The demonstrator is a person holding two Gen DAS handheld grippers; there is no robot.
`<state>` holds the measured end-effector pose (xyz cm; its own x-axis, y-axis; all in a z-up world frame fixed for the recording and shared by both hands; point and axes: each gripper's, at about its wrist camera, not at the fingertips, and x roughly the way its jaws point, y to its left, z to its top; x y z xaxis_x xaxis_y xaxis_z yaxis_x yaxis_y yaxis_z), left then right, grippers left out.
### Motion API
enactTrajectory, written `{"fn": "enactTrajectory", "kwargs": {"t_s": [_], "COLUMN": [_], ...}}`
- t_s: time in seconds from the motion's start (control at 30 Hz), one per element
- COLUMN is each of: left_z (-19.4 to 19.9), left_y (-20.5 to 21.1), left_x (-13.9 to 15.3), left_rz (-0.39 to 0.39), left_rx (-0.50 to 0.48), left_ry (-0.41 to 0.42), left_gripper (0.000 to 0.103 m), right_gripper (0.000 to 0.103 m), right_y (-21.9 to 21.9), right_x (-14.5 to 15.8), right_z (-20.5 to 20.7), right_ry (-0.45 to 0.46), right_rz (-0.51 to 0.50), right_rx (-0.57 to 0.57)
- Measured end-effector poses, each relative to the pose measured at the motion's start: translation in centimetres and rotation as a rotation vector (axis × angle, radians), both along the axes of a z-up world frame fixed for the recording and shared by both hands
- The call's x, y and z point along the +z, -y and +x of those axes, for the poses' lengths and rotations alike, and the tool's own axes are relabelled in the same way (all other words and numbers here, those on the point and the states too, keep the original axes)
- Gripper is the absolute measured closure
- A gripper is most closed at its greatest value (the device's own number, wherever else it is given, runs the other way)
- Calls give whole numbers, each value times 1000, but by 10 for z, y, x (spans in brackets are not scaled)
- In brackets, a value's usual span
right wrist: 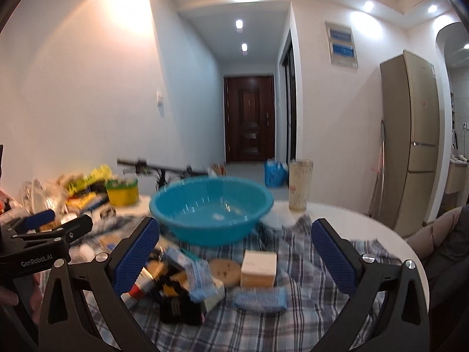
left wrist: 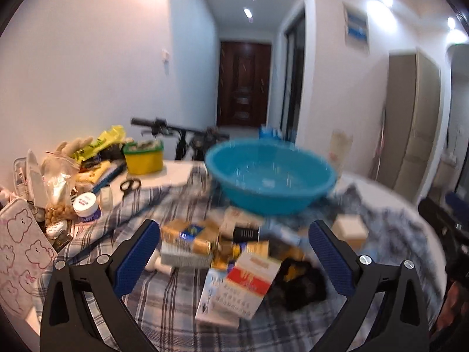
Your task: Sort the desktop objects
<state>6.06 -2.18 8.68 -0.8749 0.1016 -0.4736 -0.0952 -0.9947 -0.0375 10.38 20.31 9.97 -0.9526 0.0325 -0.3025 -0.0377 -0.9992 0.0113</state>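
Note:
A blue plastic basin (left wrist: 269, 176) (right wrist: 211, 205) stands on the plaid cloth (left wrist: 164, 302) (right wrist: 316, 299) at the back of a pile of small objects. In the left wrist view the pile holds a red and white box (left wrist: 246, 284), a gold pack (left wrist: 187, 234) and a black item (left wrist: 302, 284). In the right wrist view I see a cream box (right wrist: 258, 268), a blue packet (right wrist: 261, 294) and a round brown disc (right wrist: 224, 268). My left gripper (left wrist: 234, 258) is open above the pile. My right gripper (right wrist: 234, 258) is open above the pile. Both are empty.
Clutter fills the table's left side: a yellow tub (left wrist: 143, 155), scissors (left wrist: 129, 186), a white jar (left wrist: 85, 205), a bear-print pouch (left wrist: 17, 252). A tall cup (right wrist: 299, 184) stands behind the basin. A fridge (right wrist: 410, 138) stands right; a bicycle handlebar (right wrist: 137, 162) behind.

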Motion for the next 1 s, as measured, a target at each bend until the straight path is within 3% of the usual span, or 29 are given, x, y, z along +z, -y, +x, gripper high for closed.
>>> {"fn": "enactTrajectory", "kwargs": {"t_s": [0.13,0.37,0.53,0.63,1.0], "left_z": [-9,-14,-22,-22,-32], "left_y": [-10,-14,-14,-13,-13], "left_x": [-21,-38,-49,-53,-67], "left_rz": [-18,15,-2,19,-25], "left_rx": [-51,-76,-73,-98,-60], "left_ry": [93,154,213,233,293], "left_gripper": [0,0,0,0,0], "right_gripper": [0,0,0,0,0], "right_y": [-3,-7,-4,-2,3], "right_x": [-15,-36,-56,-60,-65], "right_z": [-12,-27,-38,-42,-45], "right_ry": [87,183,273,298,328], "right_rz": [-26,-44,-35,-24,1], "right_rx": [23,-6,-17,-11,0]}}
